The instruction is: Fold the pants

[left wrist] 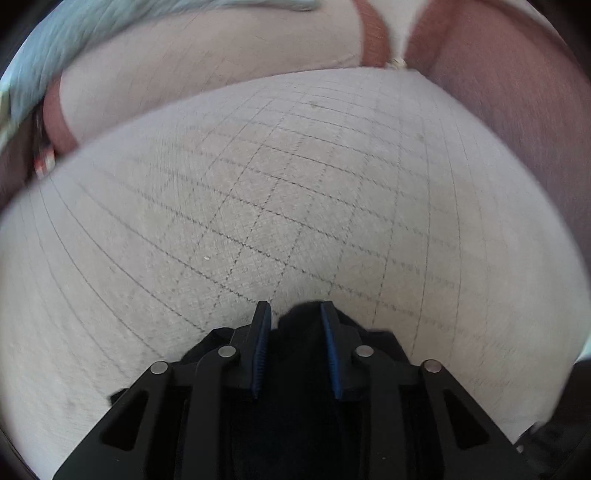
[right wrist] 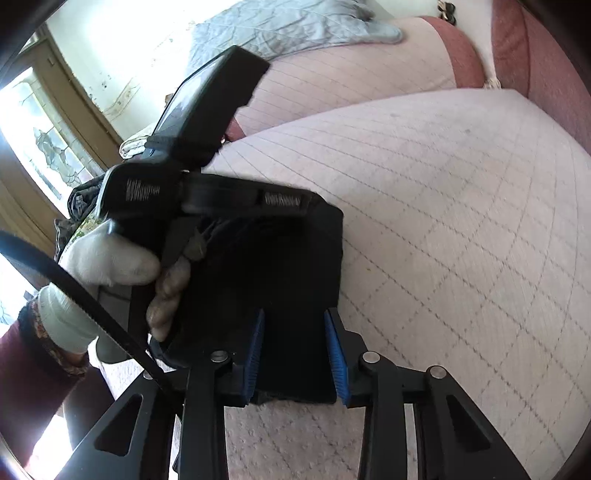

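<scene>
left gripper (left wrist: 291, 314): fingers part-spread with black pants (left wrist: 295, 369) bunched between them; whether the pads bite, cannot tell
right gripper (right wrist: 295, 325): fingers spread either side of the pants (right wrist: 273, 266); no clear pinch
pants: folded black slab on the quilt (right wrist: 461, 229), running from 6 toward 10 o'clock in the right view
left hand (right wrist: 110, 262): white glove, 9 o'clock, holding the left gripper
grey blanket (right wrist: 295, 26): 12 o'clock, on the far cushion

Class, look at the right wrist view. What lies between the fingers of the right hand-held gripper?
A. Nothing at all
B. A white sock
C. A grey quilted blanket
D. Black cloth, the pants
D: black pants fill the gap between the blue-padded fingers of the right hand-held gripper, above the pale quilted cover.
</scene>
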Motion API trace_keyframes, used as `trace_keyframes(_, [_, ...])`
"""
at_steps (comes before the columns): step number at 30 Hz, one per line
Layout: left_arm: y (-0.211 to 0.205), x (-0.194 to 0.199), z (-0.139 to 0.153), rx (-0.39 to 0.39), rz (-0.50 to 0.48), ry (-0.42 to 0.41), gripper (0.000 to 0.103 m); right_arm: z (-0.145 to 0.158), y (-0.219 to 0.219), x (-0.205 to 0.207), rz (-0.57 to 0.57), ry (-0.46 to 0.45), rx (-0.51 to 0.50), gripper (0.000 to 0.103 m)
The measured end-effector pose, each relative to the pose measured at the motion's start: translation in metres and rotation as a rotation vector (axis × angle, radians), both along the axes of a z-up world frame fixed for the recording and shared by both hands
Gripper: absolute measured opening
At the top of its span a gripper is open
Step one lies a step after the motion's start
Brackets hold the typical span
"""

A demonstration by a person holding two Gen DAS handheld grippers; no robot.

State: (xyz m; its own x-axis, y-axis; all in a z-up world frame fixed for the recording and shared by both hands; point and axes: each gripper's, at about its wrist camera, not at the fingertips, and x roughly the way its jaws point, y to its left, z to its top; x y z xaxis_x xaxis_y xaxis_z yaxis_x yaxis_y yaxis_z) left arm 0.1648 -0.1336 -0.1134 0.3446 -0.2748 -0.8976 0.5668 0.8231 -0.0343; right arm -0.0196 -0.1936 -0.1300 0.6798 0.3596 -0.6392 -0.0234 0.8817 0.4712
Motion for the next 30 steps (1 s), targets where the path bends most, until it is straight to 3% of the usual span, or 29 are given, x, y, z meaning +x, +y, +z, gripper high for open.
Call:
trace_keyframes(3, [0.015,0.016,-0.004,-0.072,0.069,0.077,0.038,-0.003,-0.002,-0.006,-0.007,0.001,0.024,0.037])
trace_keyframes(9, [0.043,0.032,-0.001,-0.211,0.14,0.16,0.038,0.0,-0.001,-0.015,-0.013,-0.021,-0.002,0.039])
trace_keyframes(14, [0.079,0.024,0.041,-0.319,0.169,0.097,0.038,0.003,0.006,-0.032,-0.021,-0.05,-0.05,0.047])
trace_keyframes(17, [0.108,0.006,0.062,-0.272,0.194,-0.003,0.038,0.001,0.004,-0.041,-0.034,-0.056,-0.035,0.05])
trace_keyframes(19, [0.123,-0.008,0.065,-0.264,0.208,-0.02,0.038,-0.001,0.001,-0.047,-0.054,-0.059,-0.025,0.051])
trace_keyframes(21, [0.139,-0.025,0.059,-0.262,0.21,-0.019,0.04,-0.001,-0.001,-0.047,-0.066,-0.058,-0.02,0.052])
trace_keyframes(24, [0.144,-0.04,0.039,-0.162,0.236,-0.048,0.043,0.001,0.001,-0.047,-0.076,-0.062,-0.031,0.053])
trace_keyframes(26, [0.152,-0.046,0.027,-0.129,0.251,-0.068,0.054,0.002,0.002,-0.046,-0.078,-0.067,-0.046,0.055])
trace_keyframes(30, [0.176,-0.051,0.03,-0.216,0.29,-0.051,0.057,0.002,-0.003,-0.048,-0.104,-0.072,-0.055,0.059])
